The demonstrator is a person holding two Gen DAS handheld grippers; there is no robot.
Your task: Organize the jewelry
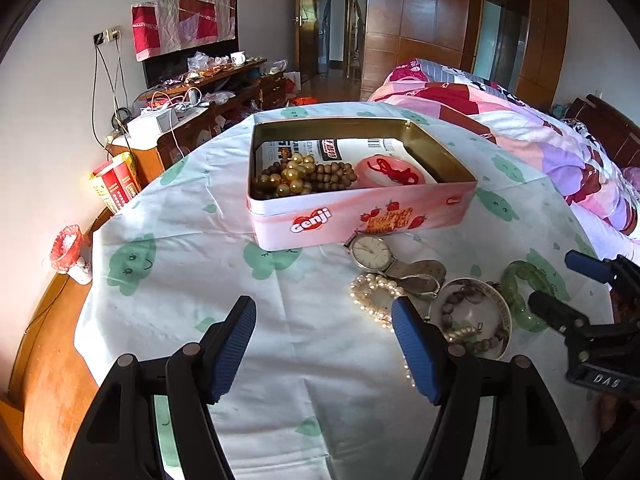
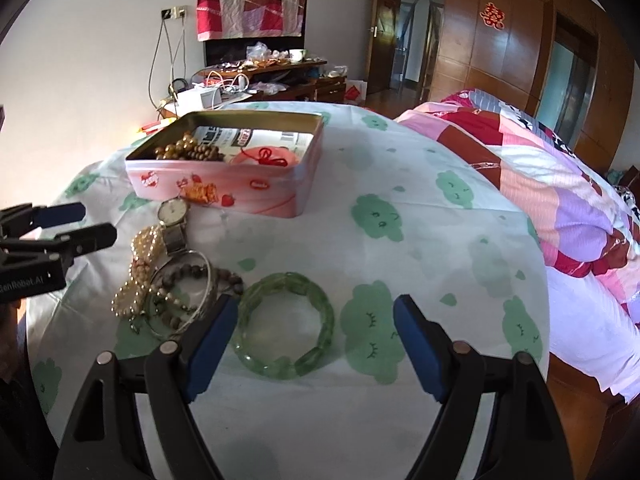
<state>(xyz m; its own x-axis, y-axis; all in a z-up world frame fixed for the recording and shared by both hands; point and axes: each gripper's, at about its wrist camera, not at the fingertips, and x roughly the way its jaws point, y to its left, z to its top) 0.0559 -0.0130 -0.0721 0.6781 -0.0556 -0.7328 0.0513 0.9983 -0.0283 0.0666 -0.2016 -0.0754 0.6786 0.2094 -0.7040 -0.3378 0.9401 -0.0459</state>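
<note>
The right gripper (image 2: 316, 320) hangs open over the green beaded bracelet (image 2: 285, 324), jaws straddling it without touching, likely lining up a pickup. The bracelet is translucent, chunky, lying flat on the table (image 2: 440, 248) near its front edge. The left gripper (image 1: 324, 320) is open and empty beside the pile of pearl bracelet (image 1: 374, 292) and wristwatch (image 1: 370, 255). The pink tin (image 1: 360, 216) sits behind, towards the far edge, already holding beads.

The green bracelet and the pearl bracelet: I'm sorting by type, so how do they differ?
The green bracelet has translucent chunky segments and lies apart, flat; the pearl bracelet has small cream beads, bunched in the pile against the watch. Both are still outside the tin.
</note>
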